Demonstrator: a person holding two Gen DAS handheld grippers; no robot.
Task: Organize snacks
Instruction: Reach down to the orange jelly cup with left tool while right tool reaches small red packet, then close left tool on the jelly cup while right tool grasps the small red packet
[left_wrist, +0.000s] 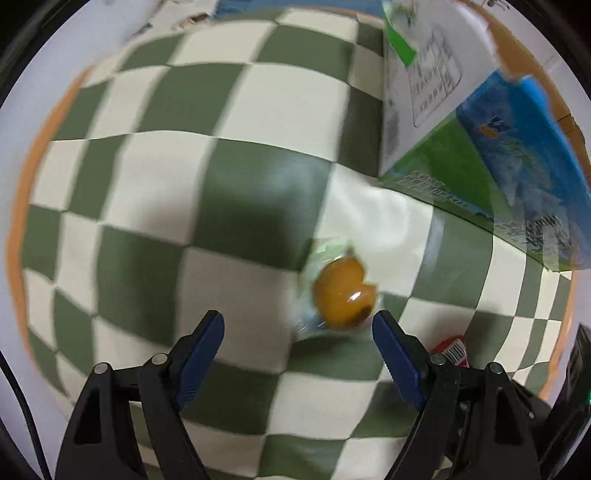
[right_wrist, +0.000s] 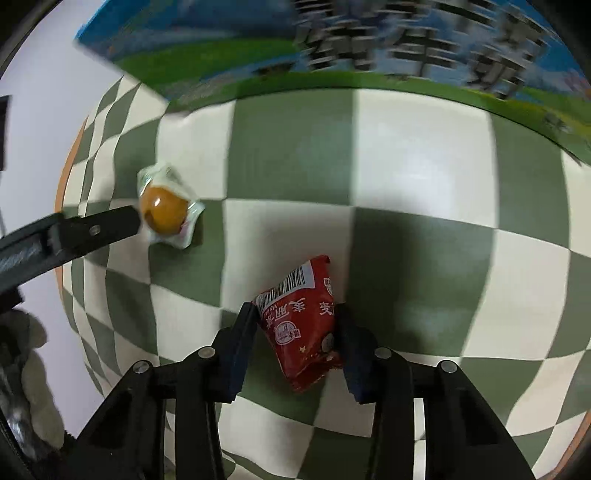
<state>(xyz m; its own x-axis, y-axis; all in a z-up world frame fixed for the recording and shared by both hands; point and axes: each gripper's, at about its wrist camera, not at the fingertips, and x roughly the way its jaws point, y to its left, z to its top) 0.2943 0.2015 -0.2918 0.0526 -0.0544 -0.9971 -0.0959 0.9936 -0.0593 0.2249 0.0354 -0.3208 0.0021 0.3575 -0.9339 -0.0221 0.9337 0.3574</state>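
An orange jelly cup in a clear wrapper (left_wrist: 341, 295) lies on the green-and-white checked cloth (left_wrist: 166, 206). My left gripper (left_wrist: 298, 325) is open just short of it, the cup near the right finger. In the right wrist view the same jelly cup (right_wrist: 164, 208) lies at the left, with a left finger (right_wrist: 96, 229) beside it. My right gripper (right_wrist: 297, 317) is shut on a red snack packet (right_wrist: 301, 325), held low over the cloth. An edge of the red packet (left_wrist: 452, 349) shows in the left wrist view.
A large blue-and-green carton (left_wrist: 480, 147) stands at the right on the cloth and fills the top of the right wrist view (right_wrist: 332, 55). The orange table edge (left_wrist: 22, 206) shows beyond the cloth at the left.
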